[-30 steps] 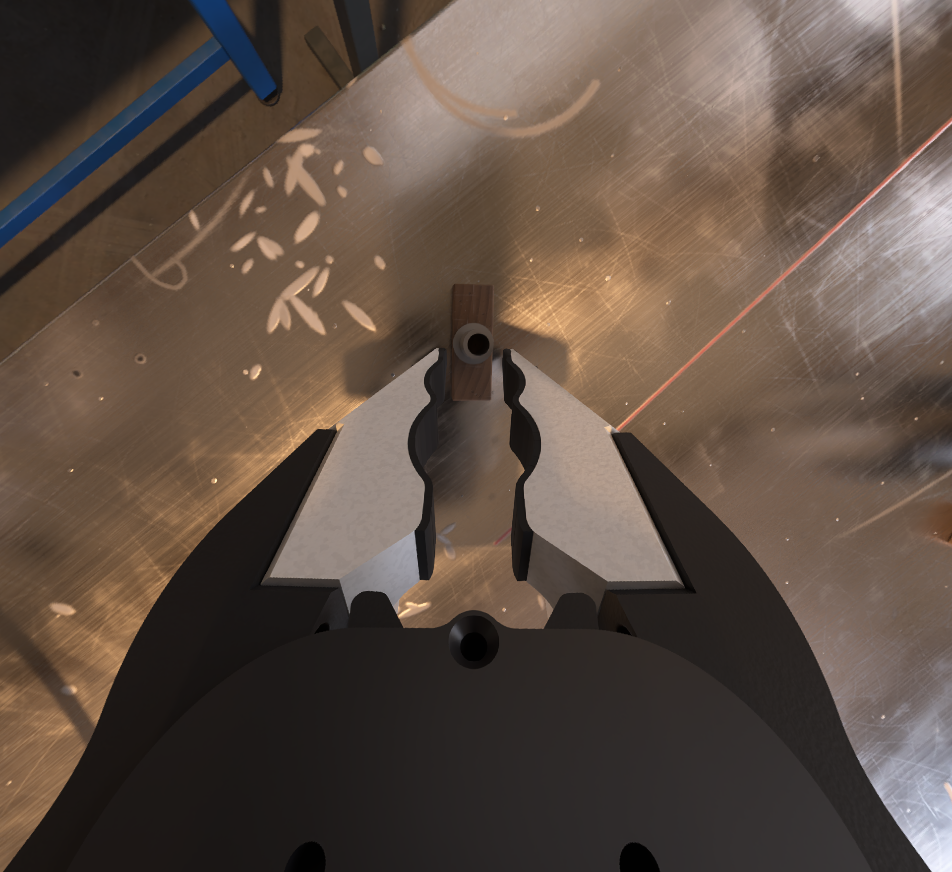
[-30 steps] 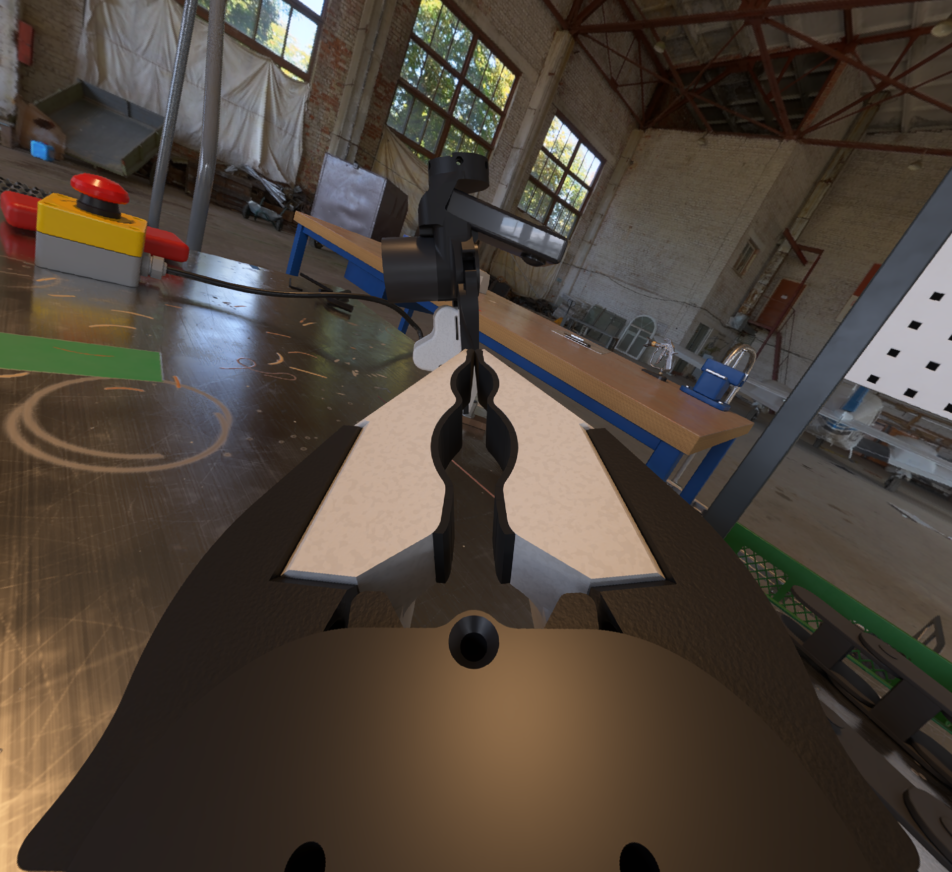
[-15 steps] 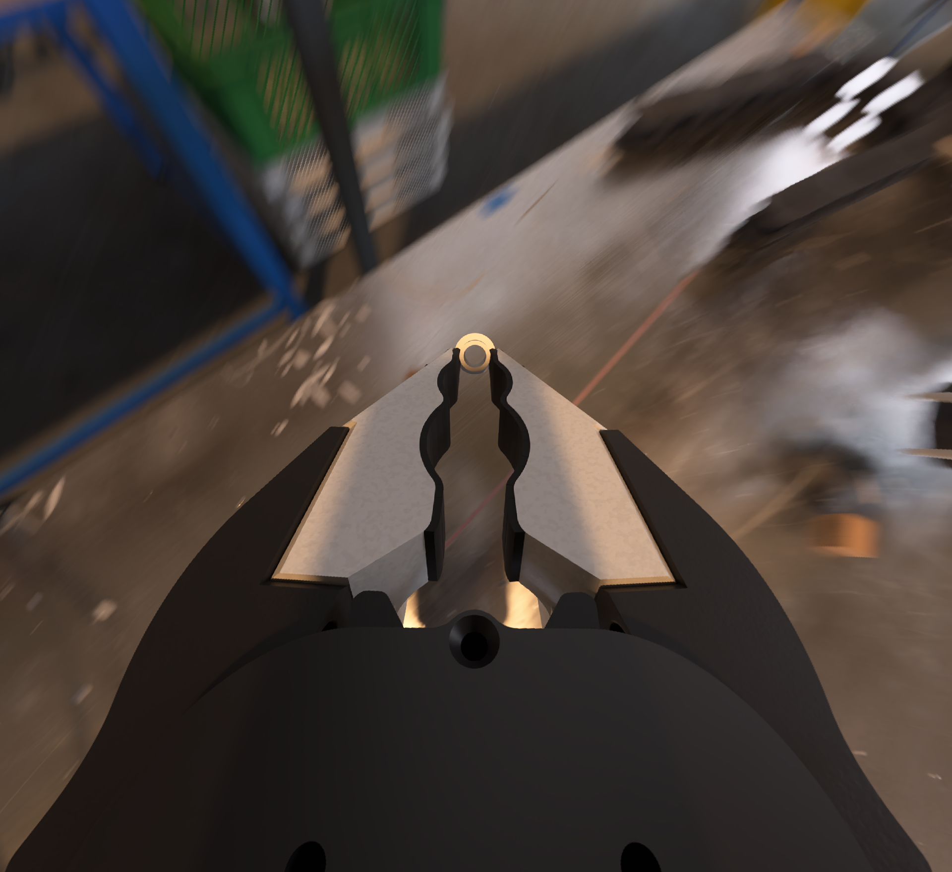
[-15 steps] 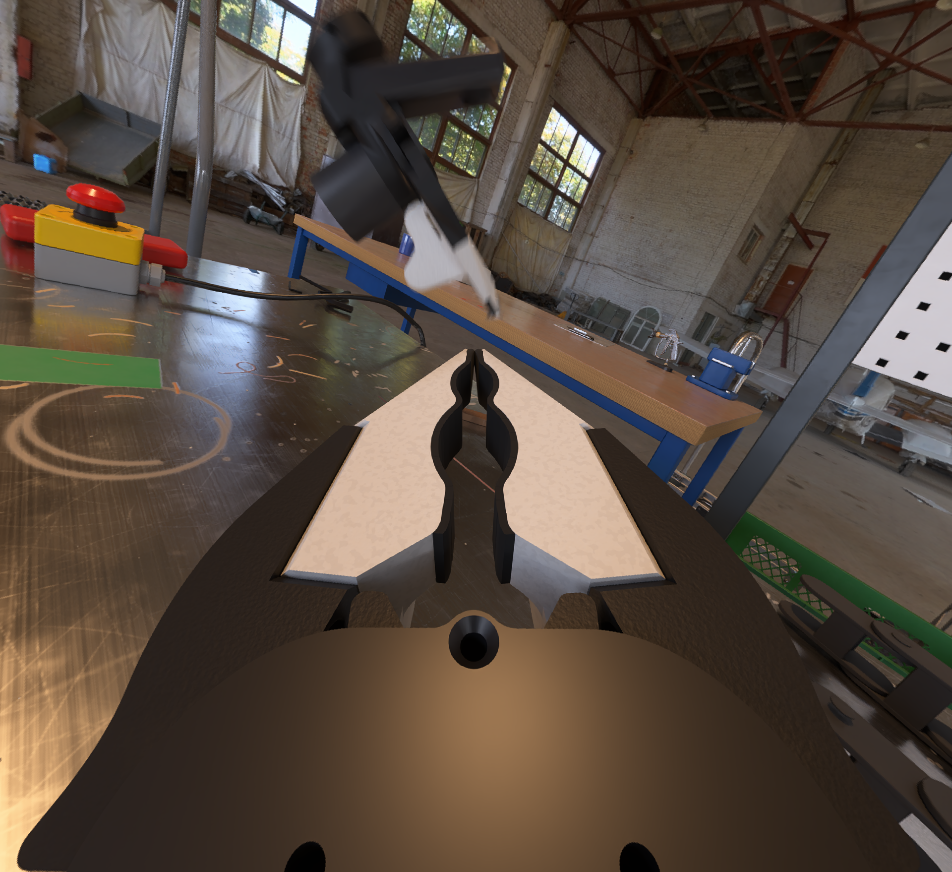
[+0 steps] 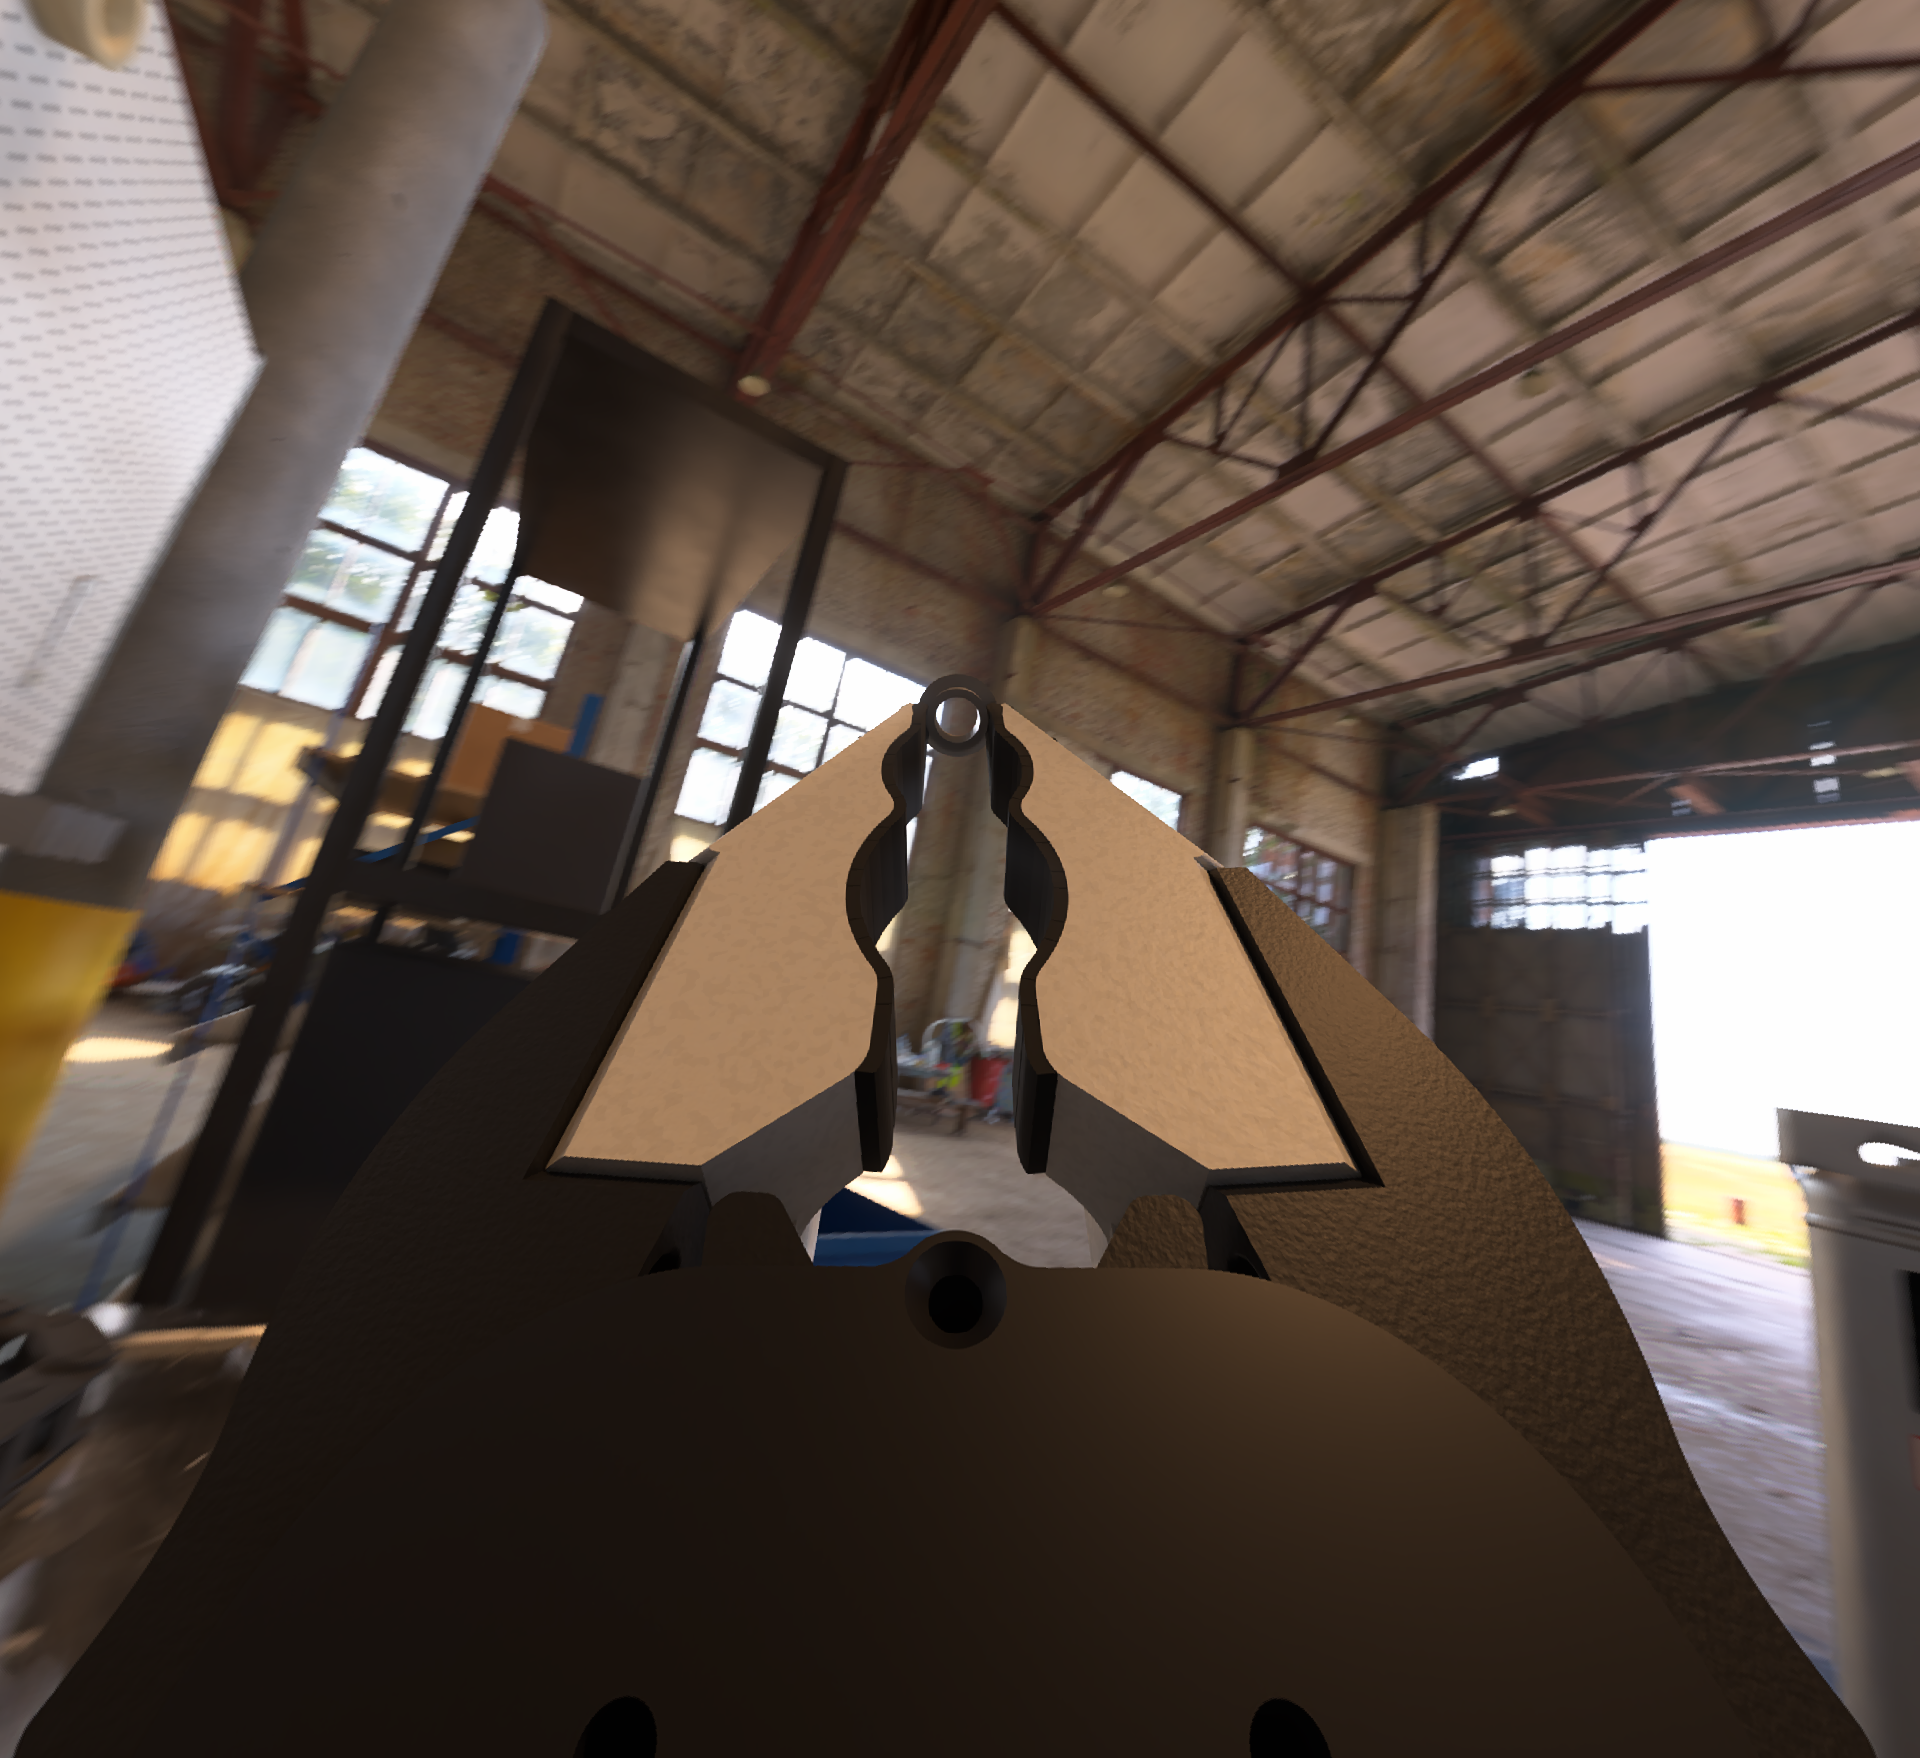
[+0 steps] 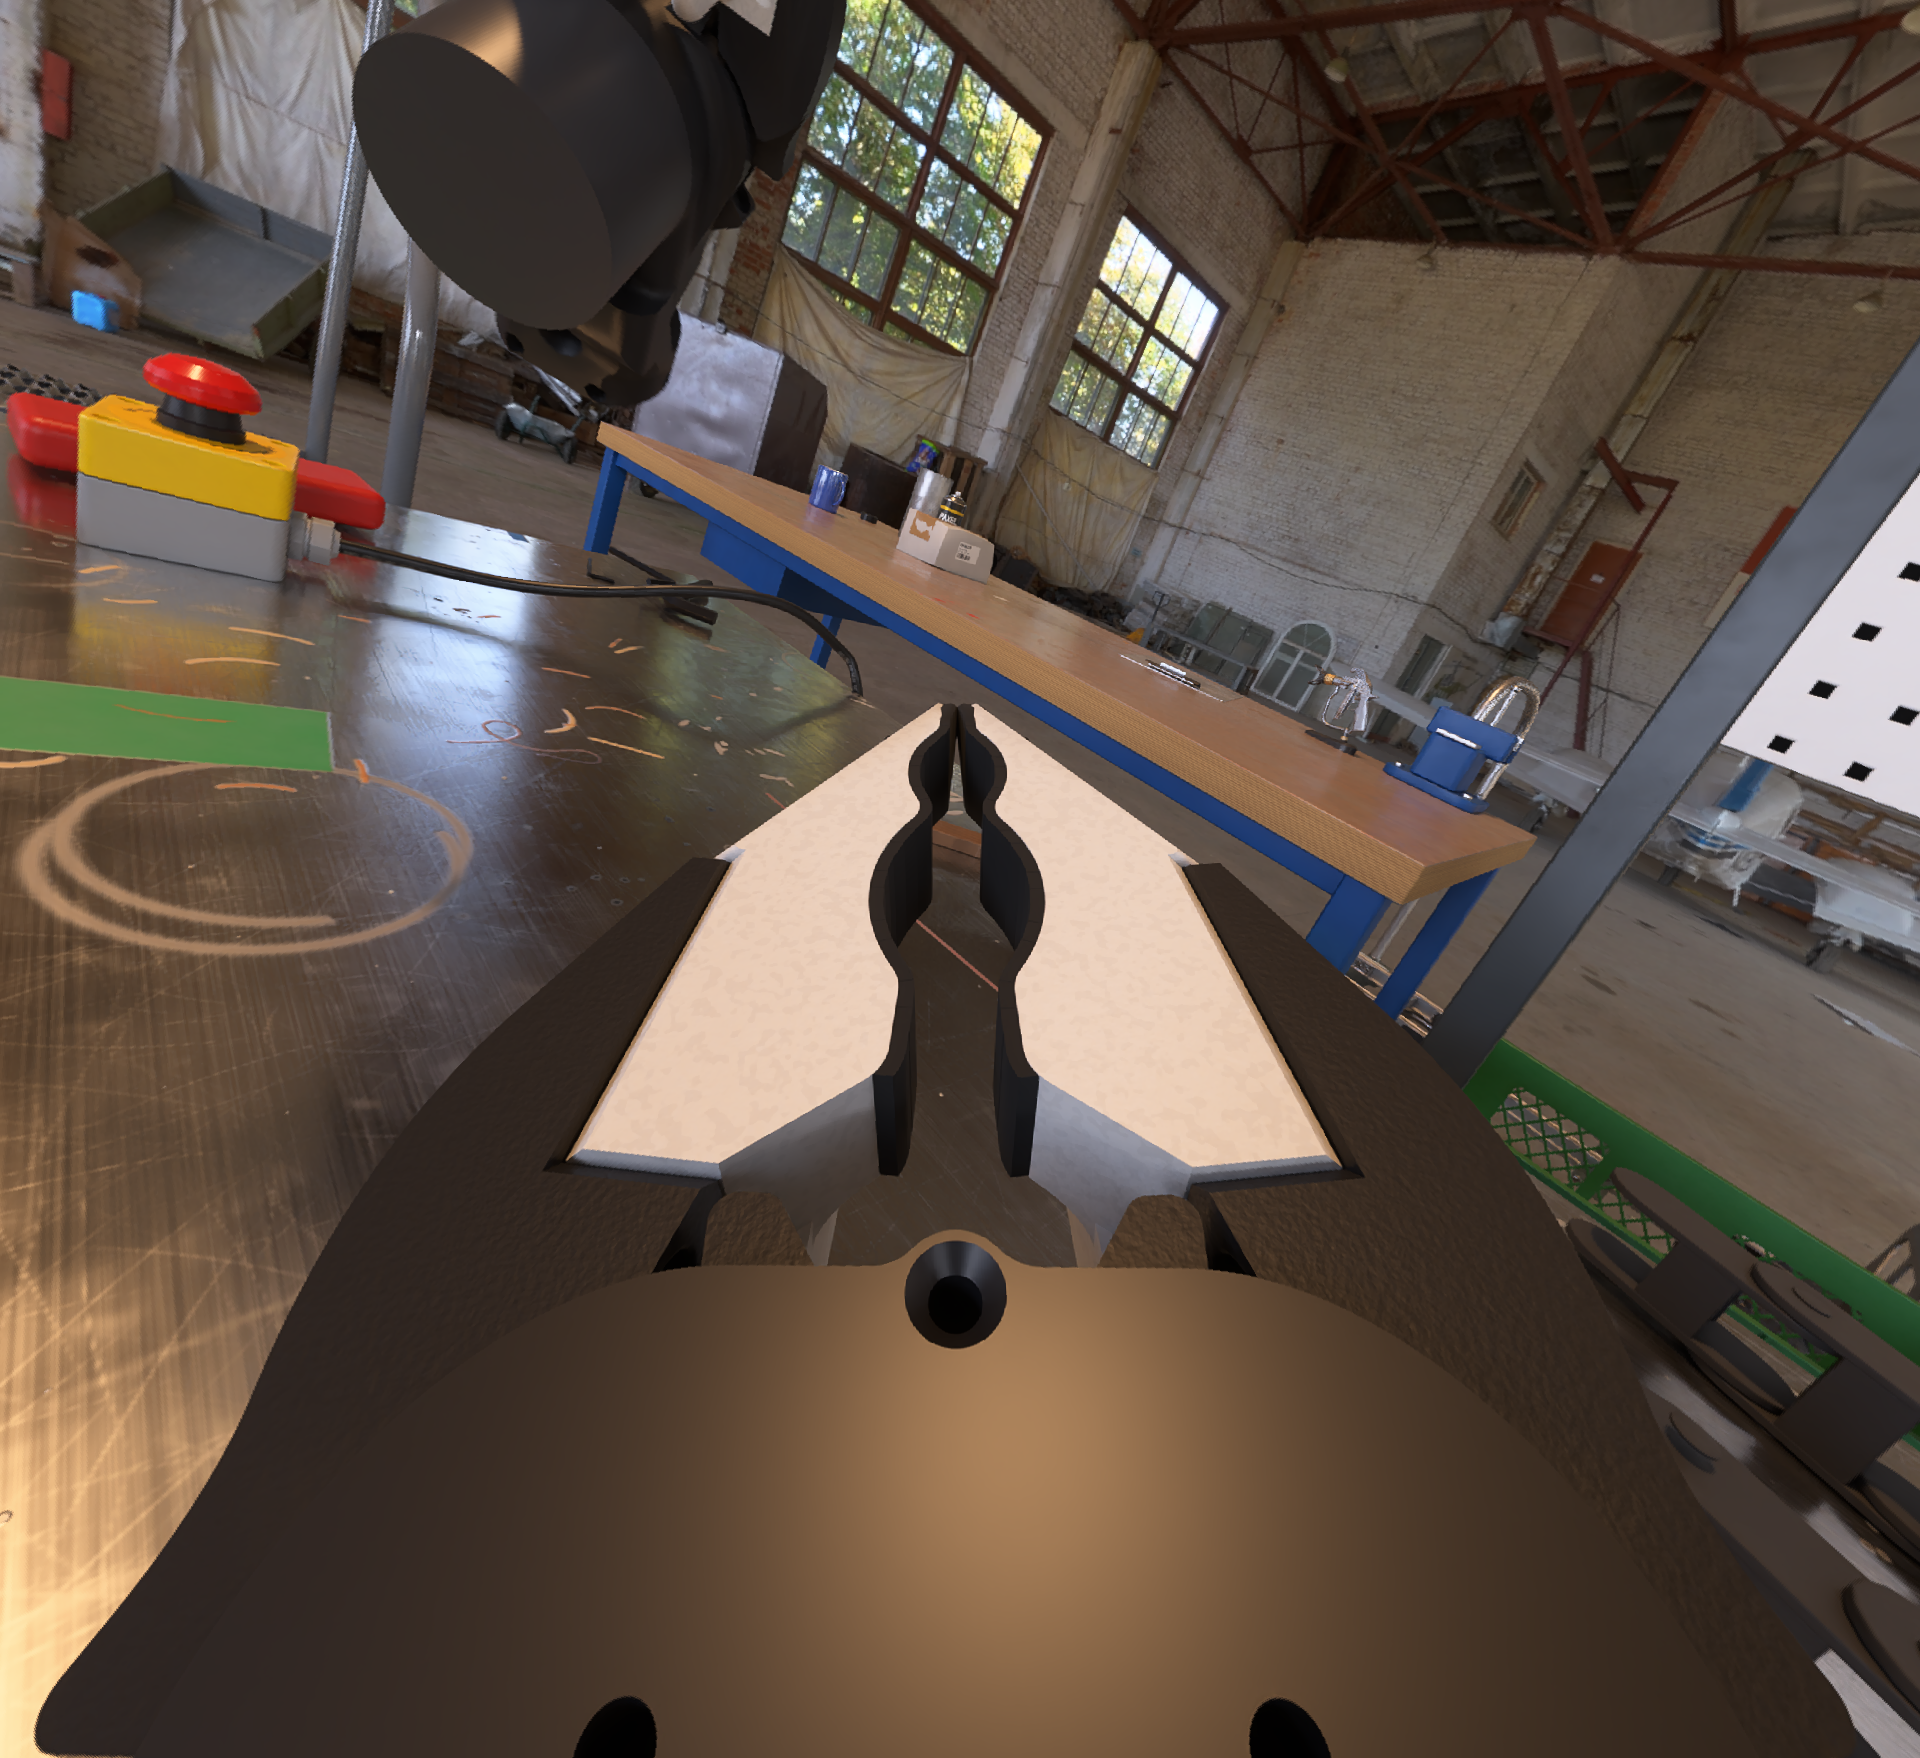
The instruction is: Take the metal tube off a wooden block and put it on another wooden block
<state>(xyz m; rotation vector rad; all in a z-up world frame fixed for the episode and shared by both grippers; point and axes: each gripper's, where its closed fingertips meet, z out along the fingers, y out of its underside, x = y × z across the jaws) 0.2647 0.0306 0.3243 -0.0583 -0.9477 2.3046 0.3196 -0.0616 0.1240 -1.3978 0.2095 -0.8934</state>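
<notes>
My left gripper (image 5: 956,721) is shut on the metal tube (image 5: 956,717), a small grey ring seen end-on between its fingertips. It is held high and tilted up toward the hall roof, so no table or wooden block shows in that view. In the right wrist view the left gripper's dark body (image 6: 561,108) hangs high at the upper left, above the table. My right gripper (image 6: 956,721) is shut and empty, low over the dark metal table (image 6: 312,1033). A brown patch that may be a wooden block (image 6: 952,840) shows in the gap between its fingers.
A yellow and grey box with a red button (image 6: 187,472) and its black cable (image 6: 582,586) sit at the table's far left. A green patch (image 6: 156,721) marks the table. A long wooden bench (image 6: 1091,680) stands beyond, with a green crate (image 6: 1558,1168) at right.
The left gripper closed on the tube, lifted it off the wooden block, rose and tilted upward. Its view swung from the table to the roof. The right gripper stayed still.
</notes>
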